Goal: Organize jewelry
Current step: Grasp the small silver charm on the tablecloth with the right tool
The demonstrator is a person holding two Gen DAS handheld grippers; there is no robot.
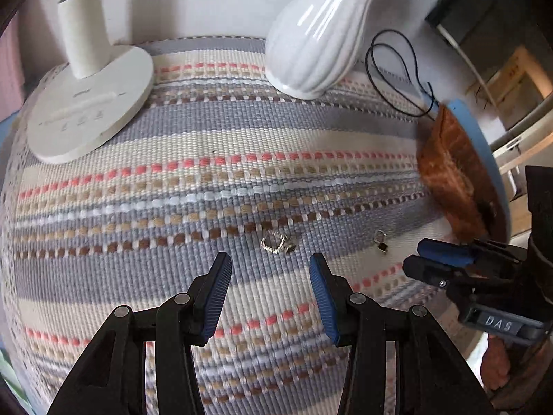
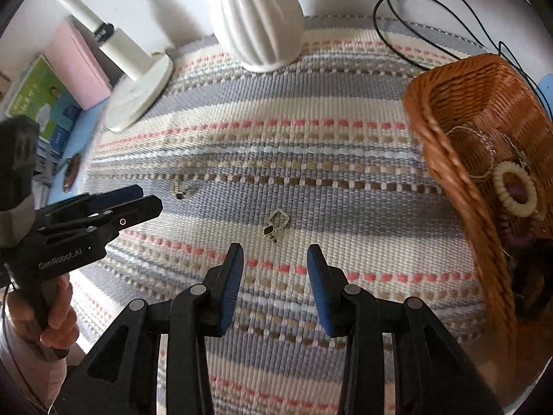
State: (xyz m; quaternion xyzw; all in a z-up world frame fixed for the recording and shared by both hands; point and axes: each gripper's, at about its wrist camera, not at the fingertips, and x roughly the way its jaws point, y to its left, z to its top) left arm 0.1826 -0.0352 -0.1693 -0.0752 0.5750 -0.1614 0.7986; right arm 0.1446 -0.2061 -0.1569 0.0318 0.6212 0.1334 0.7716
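Fingers (image 2: 319,283) empty; wicker basket (image 2: 449,138) holds bracelets (image 2: 515,188).

We note a striped woven mat (image 1: 207,159), white wall (image 1: 193,0) behind, a white lamp base (image 1: 90,110), daylight glare.

Two small silver earrings (image 1: 277,243) (image 2: 275,224) flat on striped mat, apart.
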